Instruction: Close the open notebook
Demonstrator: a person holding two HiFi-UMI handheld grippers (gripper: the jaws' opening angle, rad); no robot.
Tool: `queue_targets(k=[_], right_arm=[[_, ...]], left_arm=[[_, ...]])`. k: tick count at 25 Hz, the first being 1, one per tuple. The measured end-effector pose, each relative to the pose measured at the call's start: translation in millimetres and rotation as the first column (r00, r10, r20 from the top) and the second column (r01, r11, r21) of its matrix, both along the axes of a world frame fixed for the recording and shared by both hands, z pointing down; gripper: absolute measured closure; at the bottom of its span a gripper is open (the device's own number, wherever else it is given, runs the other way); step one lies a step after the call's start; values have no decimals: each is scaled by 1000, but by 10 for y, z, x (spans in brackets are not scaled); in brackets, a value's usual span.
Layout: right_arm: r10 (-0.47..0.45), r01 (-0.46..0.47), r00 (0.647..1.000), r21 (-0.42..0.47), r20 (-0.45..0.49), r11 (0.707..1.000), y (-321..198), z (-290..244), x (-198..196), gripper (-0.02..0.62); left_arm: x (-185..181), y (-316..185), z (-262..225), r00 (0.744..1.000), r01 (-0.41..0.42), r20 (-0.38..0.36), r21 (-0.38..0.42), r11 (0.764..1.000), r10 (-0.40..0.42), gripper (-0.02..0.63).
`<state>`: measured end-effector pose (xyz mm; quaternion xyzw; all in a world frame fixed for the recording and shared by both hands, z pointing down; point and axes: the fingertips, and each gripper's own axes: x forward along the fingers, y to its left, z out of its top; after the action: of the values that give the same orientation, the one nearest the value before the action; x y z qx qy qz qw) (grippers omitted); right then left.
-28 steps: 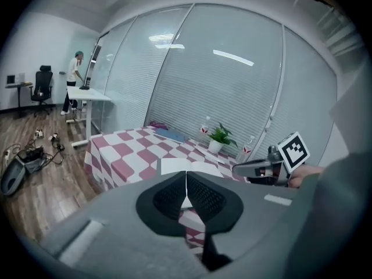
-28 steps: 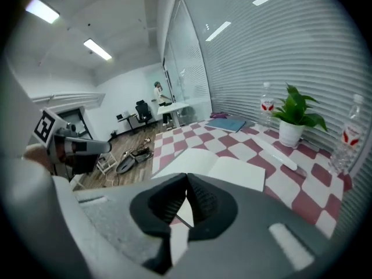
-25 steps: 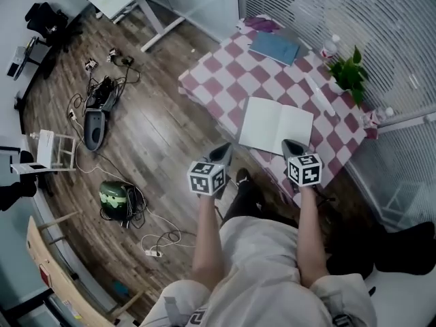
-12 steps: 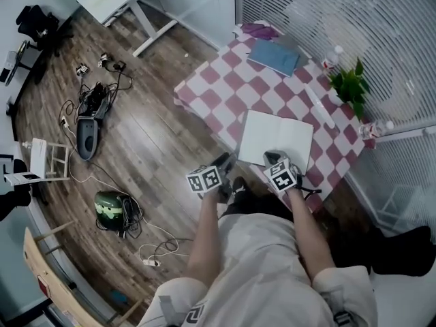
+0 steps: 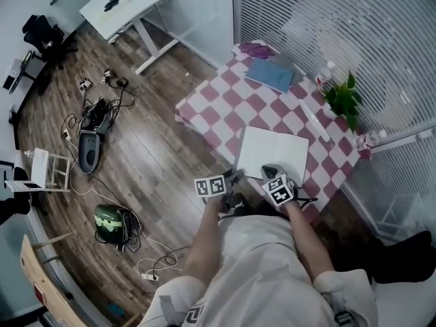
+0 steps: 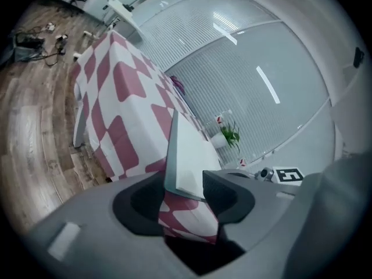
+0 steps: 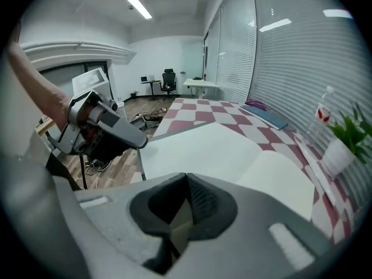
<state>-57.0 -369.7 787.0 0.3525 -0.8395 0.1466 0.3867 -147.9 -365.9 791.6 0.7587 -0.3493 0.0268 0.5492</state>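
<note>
closest in, both grippers sit at the near edge of the table [image 5: 219, 105], which is covered with a red-and-white checked cloth [image 5: 204, 94]. the left gripper [image 5: 235, 178] is at the notebook's near left corner, right where the cloth drops over the edge. its jaws are spread wide, and the left gripper view shows the white corner of the notebook [image 6: 187, 150] and a fold of hanging cloth in the gap, with the page edge just beside the right-hand pad. the right gripper [image 5: 270, 172] is at the notebook's near edge, just beside the left one. its jaws are pressed together, pad against pad, and nothing can be seen between them.

the notebook [image 5: 274, 152] lies open and flat. both blank pages face up, and its near side runs along the table's near edge.

past it there is a bare stretch of cloth. a blue book [image 5: 271, 75] lies near the far edge, with a purple cloth [image 5: 255, 48] at the far corner. along the right side, against the blinds [image 5: 354, 26], are a potted plant [image 5: 343, 101] and a bottle [image 5: 325, 73].

to the left of the table the wooden floor [image 5: 157, 142] is wide and bare close by. cables [image 5: 102, 104] are scattered further left, and a white desk [image 5: 126, 5] stands beyond them.
</note>
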Motion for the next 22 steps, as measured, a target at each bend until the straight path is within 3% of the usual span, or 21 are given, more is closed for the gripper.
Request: queue_targets(k=[3, 9, 22], right_arm=[[-1, 2, 1000, 30, -18, 1000, 2, -31, -3, 594], [2, 4, 998, 95, -65, 995, 8, -55, 28, 594], [12, -7, 999, 162, -30, 987, 14, -104, 44, 594]], left_arm=[[17, 1, -30, 998, -29, 47, 18, 999, 29, 419], [58, 0, -206, 998, -38, -42, 37, 999, 40, 420], [150, 5, -656, 985, -166, -9, 188, 968, 171, 420]])
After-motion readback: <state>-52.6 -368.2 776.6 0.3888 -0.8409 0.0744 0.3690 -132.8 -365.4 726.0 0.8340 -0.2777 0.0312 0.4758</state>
